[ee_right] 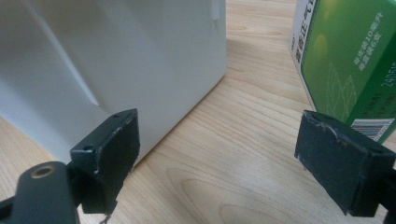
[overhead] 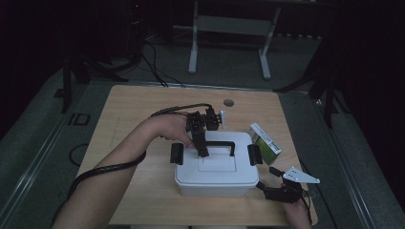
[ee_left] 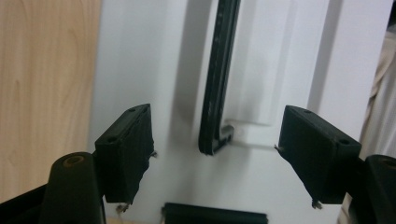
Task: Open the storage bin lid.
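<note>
The white lidded storage box [overhead: 215, 164] sits mid-table, both side latches apparently closed, so opening has barely begun. The left gripper [overhead: 203, 151] hangs wide open over the black carry handle [ee_left: 217, 84], gripping nothing. The right gripper [ee_right: 219, 158], wide open and empty, waits beside the green carton [ee_right: 348, 60].

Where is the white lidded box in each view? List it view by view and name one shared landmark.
High view: the white lidded box sits at centre bottom of the wooden table.
Left gripper view: its lid spans the middle, black carry handle running down.
Right gripper view: its side wall is upper left.
Shared landmark: the wooden table.
</note>
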`<control>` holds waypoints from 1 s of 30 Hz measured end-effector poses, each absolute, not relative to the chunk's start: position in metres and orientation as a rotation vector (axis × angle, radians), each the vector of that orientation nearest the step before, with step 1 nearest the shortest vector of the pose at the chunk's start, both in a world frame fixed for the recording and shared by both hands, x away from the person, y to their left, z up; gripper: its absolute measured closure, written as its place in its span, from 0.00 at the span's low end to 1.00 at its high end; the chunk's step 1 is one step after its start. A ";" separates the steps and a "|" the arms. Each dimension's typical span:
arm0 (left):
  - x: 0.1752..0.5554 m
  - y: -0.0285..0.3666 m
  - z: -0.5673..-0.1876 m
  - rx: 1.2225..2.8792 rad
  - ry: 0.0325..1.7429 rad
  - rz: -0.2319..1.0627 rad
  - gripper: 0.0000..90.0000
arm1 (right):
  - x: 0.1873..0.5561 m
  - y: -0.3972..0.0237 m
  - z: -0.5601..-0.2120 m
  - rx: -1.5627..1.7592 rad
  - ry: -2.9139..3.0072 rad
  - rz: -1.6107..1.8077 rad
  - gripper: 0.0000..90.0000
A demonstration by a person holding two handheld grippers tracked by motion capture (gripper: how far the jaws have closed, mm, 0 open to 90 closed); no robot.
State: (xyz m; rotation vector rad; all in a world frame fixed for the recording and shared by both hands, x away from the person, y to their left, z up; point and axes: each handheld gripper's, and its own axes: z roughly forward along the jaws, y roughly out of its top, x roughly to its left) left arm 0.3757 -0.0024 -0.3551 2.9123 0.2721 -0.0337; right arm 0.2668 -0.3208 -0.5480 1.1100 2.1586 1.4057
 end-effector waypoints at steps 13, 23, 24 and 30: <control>0.382 -0.021 -0.352 2.912 0.227 0.008 0.53 | 0.267 -0.321 -0.548 1.110 2.166 1.407 0.15; 0.380 -0.037 -0.355 2.961 0.141 0.022 0.73 | 0.267 -0.321 -0.548 1.107 2.170 1.407 0.15; 0.379 -0.039 -0.355 2.971 0.123 0.023 0.75 | 0.267 -0.321 -0.548 1.108 2.170 1.409 0.15; 0.374 -0.046 -0.357 3.019 0.071 0.009 0.87 | 0.267 -0.321 -0.549 1.109 2.173 1.407 0.15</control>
